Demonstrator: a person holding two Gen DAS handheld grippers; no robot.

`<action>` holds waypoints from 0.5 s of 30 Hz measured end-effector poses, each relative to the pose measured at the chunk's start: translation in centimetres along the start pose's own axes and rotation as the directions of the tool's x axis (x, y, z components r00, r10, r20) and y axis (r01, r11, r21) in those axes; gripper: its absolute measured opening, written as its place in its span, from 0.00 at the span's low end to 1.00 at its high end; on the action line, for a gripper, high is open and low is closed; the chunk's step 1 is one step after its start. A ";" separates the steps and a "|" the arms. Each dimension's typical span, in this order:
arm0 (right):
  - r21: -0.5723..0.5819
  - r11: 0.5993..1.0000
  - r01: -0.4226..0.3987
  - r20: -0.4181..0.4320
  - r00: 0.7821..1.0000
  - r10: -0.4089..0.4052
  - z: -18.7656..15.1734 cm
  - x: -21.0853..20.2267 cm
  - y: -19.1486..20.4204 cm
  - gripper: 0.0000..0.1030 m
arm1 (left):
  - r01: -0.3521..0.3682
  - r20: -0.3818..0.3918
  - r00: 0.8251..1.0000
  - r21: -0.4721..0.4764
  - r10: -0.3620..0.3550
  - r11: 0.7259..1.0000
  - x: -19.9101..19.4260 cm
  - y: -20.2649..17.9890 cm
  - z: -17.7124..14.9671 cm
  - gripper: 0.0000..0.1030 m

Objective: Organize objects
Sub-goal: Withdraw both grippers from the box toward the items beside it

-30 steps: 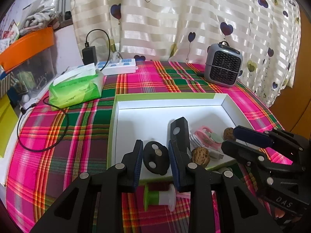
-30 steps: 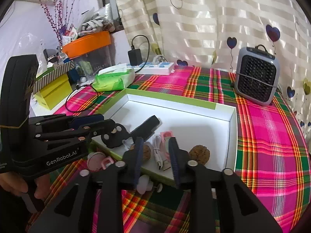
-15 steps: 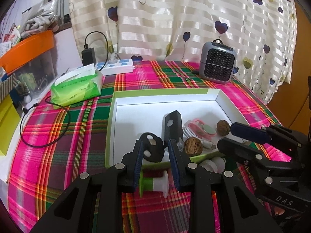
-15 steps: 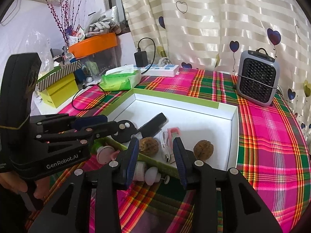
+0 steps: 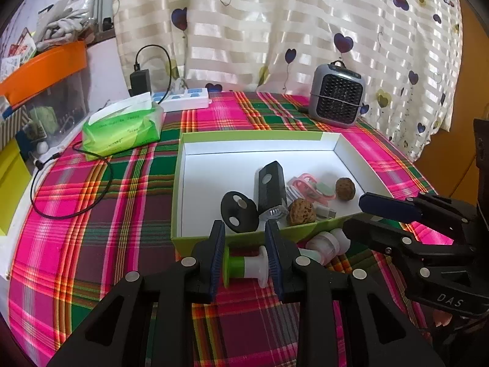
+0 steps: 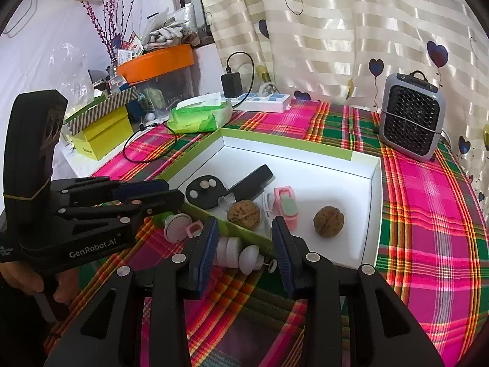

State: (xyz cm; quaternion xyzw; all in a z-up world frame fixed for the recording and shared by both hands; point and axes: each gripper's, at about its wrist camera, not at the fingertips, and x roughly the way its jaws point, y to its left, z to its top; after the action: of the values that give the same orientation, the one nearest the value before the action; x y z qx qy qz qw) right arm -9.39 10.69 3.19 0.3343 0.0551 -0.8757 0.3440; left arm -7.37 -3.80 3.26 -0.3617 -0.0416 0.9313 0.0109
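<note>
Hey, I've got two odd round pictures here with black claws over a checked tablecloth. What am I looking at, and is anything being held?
There is no robot here. A person holds a two-fingered tool in each hand, and each tool carries a wide-angle camera looking along its fingers. One picture is from the left tool, the other from the right tool. On the checked cloth sits a shallow box holding two walnuts, black parts and a pink clip. In front of the box, a green and white spool lies on the cloth between the left tool's pads. I cannot tell whether they press on it. The right tool stands open around a small white piece. Behind are a tissue pack and a small grey fan.
</note>
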 end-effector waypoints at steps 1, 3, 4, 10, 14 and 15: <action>0.000 1.000 -0.002 -0.004 1.000 0.002 0.0 0.0 0.0 0.37 | 0.003 -0.001 1.000 0.001 -0.003 1.000 0.0 0.0 -0.1 0.25; -0.001 1.000 -0.002 -0.010 1.000 0.002 0.0 0.1 0.0 0.37 | 0.006 -0.008 1.000 0.008 -0.006 1.000 0.0 -0.1 -0.2 0.25; -0.001 1.000 -0.001 -0.013 1.000 0.001 -0.1 0.1 0.0 0.37 | 0.006 -0.010 1.000 0.010 -0.005 1.000 0.0 -0.1 -0.3 0.25; -0.003 1.000 -0.002 -0.023 1.000 0.002 -0.2 0.2 0.1 0.37 | 0.002 -0.015 1.000 0.021 -0.002 1.000 0.0 -0.1 -0.8 0.33; -0.001 1.000 -0.004 -0.024 1.000 0.004 -0.2 0.2 0.0 0.37 | -0.005 -0.030 1.000 0.026 0.005 1.000 0.3 0.0 -1.0 0.33; 0.000 1.000 -0.003 -0.025 1.000 0.003 -0.2 0.2 0.0 0.37 | -0.005 -0.033 0.999 0.025 0.005 1.000 0.3 0.1 -1.1 0.33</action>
State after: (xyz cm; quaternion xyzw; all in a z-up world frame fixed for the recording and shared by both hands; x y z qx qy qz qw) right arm -9.40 10.66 2.93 0.3453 0.0588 -0.8709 0.3448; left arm -6.86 -3.77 2.25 -0.3770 -0.0290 0.9257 0.0137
